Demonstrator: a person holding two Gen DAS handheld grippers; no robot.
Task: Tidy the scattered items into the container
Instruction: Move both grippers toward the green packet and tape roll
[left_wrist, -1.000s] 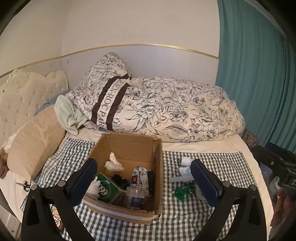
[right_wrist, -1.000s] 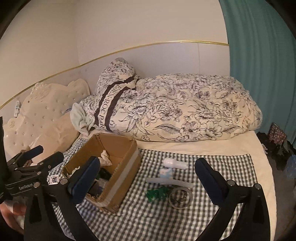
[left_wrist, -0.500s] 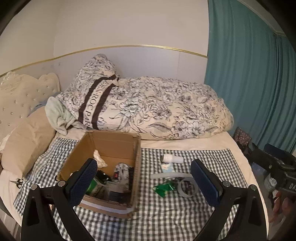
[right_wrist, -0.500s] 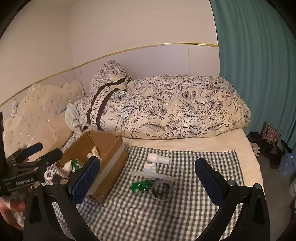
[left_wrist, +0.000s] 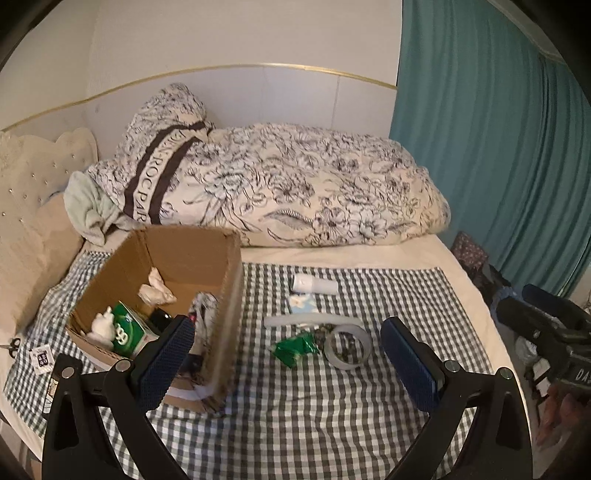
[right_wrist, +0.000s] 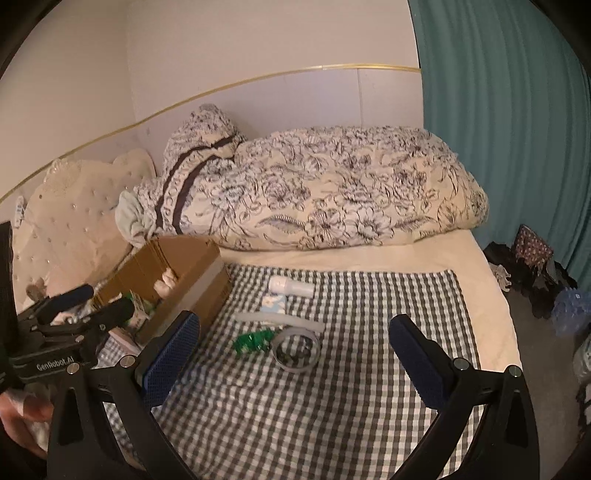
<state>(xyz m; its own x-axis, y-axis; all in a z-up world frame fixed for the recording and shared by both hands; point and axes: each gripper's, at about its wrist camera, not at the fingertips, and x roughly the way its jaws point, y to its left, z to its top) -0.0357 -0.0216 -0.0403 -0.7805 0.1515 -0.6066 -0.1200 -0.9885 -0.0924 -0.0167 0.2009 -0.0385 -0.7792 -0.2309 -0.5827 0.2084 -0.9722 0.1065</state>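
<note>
We see the white tube lying flat on the checked blanket, long axis left-right, right of the cardboard box. Both our grippers, left gripper and right gripper, hover level above the bed, fingers spread wide and empty.

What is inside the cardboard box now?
In the cardboard box: a green packet, crumpled white tissue, something dark. The left tongs cover the near corner.

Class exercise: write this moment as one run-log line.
left claw: open, empty | right claw: open, empty | cardboard box: partly filled | on checked cloth: tape roll, green packet, white bottle
</note>
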